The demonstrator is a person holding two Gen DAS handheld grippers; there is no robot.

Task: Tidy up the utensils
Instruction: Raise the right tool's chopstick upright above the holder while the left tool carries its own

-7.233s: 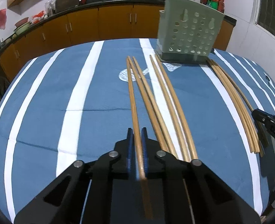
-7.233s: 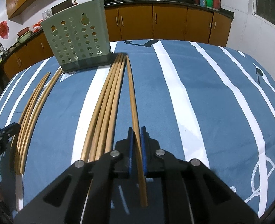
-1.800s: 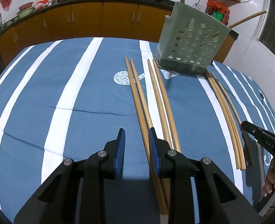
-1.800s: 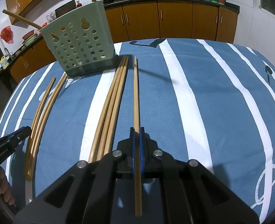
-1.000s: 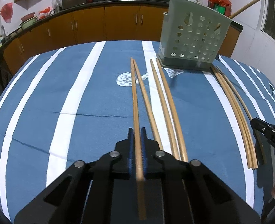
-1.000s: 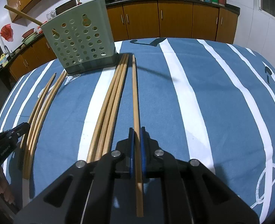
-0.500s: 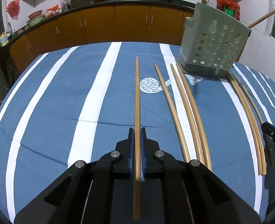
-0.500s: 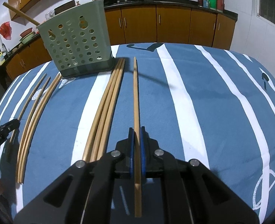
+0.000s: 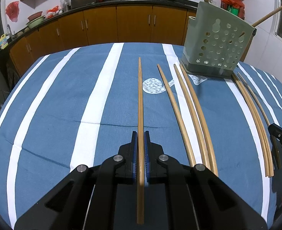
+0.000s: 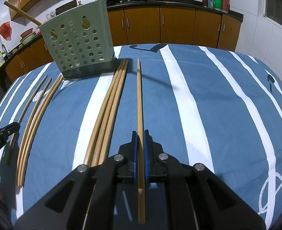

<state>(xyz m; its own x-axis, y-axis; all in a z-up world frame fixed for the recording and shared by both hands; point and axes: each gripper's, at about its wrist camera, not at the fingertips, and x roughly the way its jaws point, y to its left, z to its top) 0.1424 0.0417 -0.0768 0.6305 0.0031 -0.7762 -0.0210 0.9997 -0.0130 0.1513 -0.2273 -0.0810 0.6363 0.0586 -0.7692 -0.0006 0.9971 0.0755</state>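
Observation:
My left gripper (image 9: 140, 134) is shut on a long wooden chopstick (image 9: 140, 99) and holds it above the striped cloth, pointing away. Three more chopsticks (image 9: 190, 115) lie to its right. My right gripper (image 10: 139, 134) is shut on another chopstick (image 10: 139, 99), also lifted. Three chopsticks (image 10: 110, 107) lie left of it. The green perforated holder (image 9: 217, 44) stands at the far right in the left wrist view and at the far left (image 10: 79, 42) in the right wrist view, with two chopsticks sticking out of it.
A blue tablecloth with white stripes (image 9: 95, 99) covers the table. More chopsticks (image 9: 256, 115) lie at its right side, next to the other gripper's tip (image 9: 280, 136). Kitchen cabinets (image 9: 121, 25) and woks stand behind.
My left gripper closed on a chopstick and lifted it clear of the others, shifting left. My right gripper has raised its chopstick slightly off the cloth.

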